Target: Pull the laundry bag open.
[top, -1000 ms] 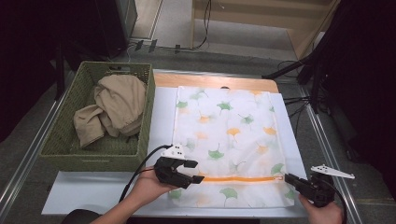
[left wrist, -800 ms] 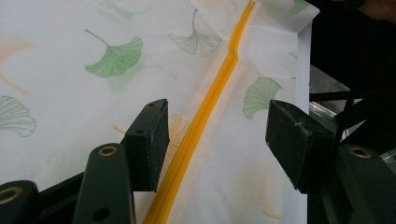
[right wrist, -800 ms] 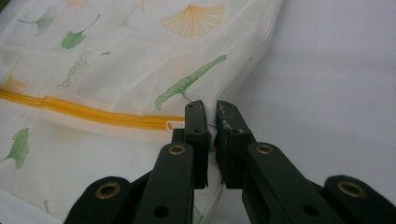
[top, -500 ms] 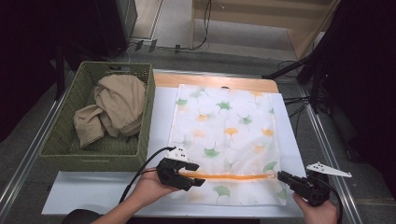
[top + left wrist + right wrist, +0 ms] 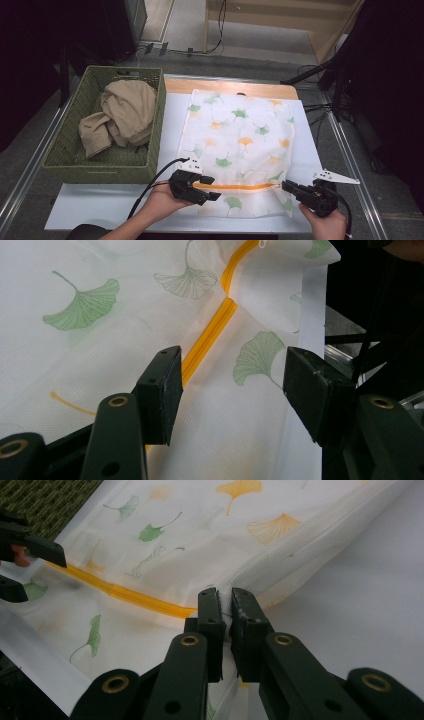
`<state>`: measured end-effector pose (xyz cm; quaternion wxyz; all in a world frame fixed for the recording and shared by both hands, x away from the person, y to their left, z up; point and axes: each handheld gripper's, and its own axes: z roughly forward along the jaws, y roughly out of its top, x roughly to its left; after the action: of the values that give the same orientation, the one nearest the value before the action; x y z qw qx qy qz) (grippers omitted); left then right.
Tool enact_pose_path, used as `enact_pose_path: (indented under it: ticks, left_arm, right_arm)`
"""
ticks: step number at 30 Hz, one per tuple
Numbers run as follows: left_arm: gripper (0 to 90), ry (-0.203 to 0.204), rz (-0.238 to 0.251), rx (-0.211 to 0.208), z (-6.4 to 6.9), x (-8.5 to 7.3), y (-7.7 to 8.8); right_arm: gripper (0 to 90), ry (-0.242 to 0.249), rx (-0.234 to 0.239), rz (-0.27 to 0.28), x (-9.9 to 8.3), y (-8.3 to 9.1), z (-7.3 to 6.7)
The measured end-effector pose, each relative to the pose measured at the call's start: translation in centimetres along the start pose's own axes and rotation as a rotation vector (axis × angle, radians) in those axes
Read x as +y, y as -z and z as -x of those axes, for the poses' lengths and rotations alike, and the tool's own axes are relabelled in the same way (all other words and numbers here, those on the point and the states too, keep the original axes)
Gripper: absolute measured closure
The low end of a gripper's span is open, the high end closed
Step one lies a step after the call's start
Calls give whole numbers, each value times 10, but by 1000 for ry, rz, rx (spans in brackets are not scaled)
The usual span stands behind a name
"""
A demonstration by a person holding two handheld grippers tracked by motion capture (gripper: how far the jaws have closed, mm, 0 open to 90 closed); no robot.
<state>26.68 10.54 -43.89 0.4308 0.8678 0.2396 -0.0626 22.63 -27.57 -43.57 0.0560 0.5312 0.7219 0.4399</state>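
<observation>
High view: a white mesh bag (image 5: 240, 150) printed with green and orange ginkgo leaves lies flat on a white board (image 5: 100, 205) over the table, its orange zipper (image 5: 235, 186) running across the near end. A green woven basket (image 5: 65, 155) stands just left of the bag and holds crumpled beige cloth (image 5: 120, 117). A strip of bare wood (image 5: 225, 87) shows at the far edge, with cables on the floor beyond. The left gripper (image 5: 207, 190) sits over the zipper's left end; the right gripper (image 5: 286, 185) sits at the bag's near right corner. Nothing stands between either gripper and the bag. Left gripper view: the left gripper (image 5: 227, 390) has its jaws spread apart above the fabric, one on each side of the zipper (image 5: 210, 335), pressing on nothing. The mesh is fine, thin and slightly rumpled; the zipper is smooth plastic tape, kinked partway along. Right gripper view: the right gripper (image 5: 226, 612) is clenched on the bag's edge (image 5: 290, 550), a coarser woven seam band pinched between flat black pads, beside the zipper's end (image 5: 150, 602). The other gripper's jaws (image 5: 30, 545) show at far left, basket weave (image 5: 45, 500) behind. No legible writing or label appears anywhere.
</observation>
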Motion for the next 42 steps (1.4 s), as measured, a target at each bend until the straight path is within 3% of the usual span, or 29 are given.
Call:
enact_pose_path:
  ticks: [21,34,37,40,42]
  left_arm:
    - [500,14,10,-31,4,0,-5]
    - [628,48,24,-67,2,5,-9]
    - [632,62,1,-50,1,7,-11]
    - [631,33,-29,-30,3,9,-13]
    - [641,39,-19,-54,4,13,-14]
  right_arm:
    - [850,46,122,-13,14,-27,-36]
    - [851,98,150,-29,22,-41,-56]
    - [852,102,158,-32,24,-44,-61]
    - [851,96,174,-24,25,-46,-65]
    - [852,105,182,-25,27,-48,-69]
